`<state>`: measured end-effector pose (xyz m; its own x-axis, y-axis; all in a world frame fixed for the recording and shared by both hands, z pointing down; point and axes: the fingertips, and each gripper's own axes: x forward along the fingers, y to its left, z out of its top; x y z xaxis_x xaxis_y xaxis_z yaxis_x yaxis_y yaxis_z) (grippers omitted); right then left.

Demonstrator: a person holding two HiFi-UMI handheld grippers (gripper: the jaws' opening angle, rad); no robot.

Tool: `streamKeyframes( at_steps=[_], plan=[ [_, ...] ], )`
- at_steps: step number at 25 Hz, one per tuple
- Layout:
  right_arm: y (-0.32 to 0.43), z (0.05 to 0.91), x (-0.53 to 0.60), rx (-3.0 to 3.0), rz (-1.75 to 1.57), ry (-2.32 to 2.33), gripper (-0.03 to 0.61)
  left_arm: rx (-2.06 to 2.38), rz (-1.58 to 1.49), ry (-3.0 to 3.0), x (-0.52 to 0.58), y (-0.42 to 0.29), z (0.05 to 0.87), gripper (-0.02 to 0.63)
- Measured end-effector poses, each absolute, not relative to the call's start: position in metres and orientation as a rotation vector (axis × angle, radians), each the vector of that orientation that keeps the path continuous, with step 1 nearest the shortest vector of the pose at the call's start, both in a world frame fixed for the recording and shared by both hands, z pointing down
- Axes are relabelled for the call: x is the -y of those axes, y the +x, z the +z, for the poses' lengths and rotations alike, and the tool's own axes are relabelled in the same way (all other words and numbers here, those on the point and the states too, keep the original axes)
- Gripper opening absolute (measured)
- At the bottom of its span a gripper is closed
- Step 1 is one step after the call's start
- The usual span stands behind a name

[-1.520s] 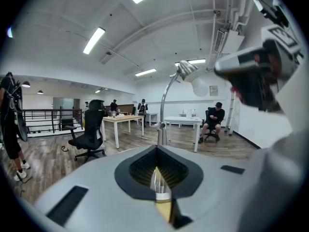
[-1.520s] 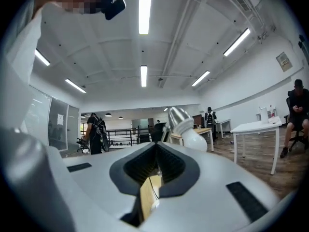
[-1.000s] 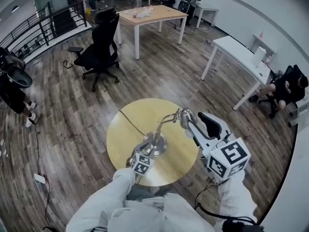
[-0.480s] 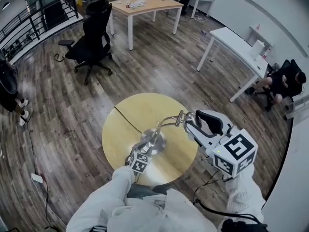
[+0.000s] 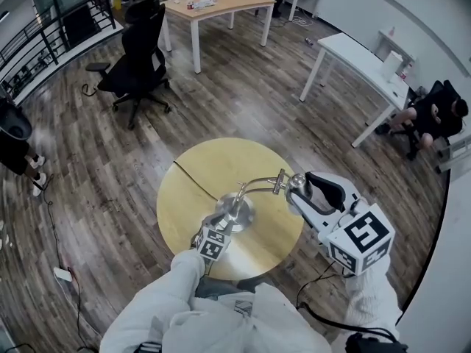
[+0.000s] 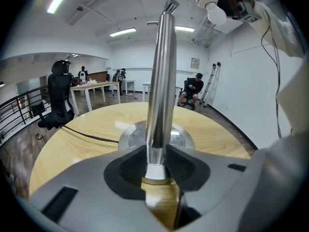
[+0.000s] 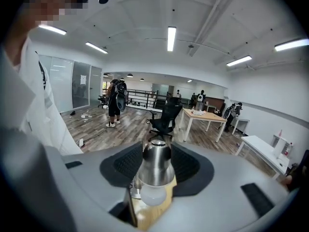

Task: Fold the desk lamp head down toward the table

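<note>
A chrome desk lamp stands on a round yellow table. Its round base sits near the table's middle, and a bent neck leads right to the lamp head. My left gripper is shut on the upright pole just above the base; in the left gripper view its jaws hug the pole on both sides. My right gripper is shut on the lamp head, with the white bulb poking out below the pads. The bulb also shows high up in the left gripper view.
A dark cable runs from the base over the table's left edge. On the wooden floor beyond stand a black office chair, a wooden desk and a white desk. A person sits at the right wall.
The lamp head and my right gripper sit slightly further right and lower in the picture. My left gripper stays low on the pole. The head view has shifted a little.
</note>
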<state>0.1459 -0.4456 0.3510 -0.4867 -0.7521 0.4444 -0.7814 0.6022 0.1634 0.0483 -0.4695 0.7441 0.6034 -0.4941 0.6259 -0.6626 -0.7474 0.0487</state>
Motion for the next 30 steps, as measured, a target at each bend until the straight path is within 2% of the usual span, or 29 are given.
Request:
streamKeyframes(
  at_steps=[7,17,22,30],
  plan=[
    [0.187,0.392,0.426,2.297,0.193,1.294,0.179,0.950,0.885,2.548,0.472,0.051,0.746,0.125],
    [0.235,0.495,0.397,2.290,0.486,1.400,0.186,0.981,0.889,2.532,0.470,0.054,0.747,0.125],
    [0.238,0.555,0.395,2.295,0.643,1.416,0.192,0.982,0.899,2.520,0.471,0.055,0.747,0.125],
    [0.232,0.594,0.398,2.433,0.682,1.445,0.198,0.981,0.901,2.521,0.472,0.054,0.751,0.125]
  ],
)
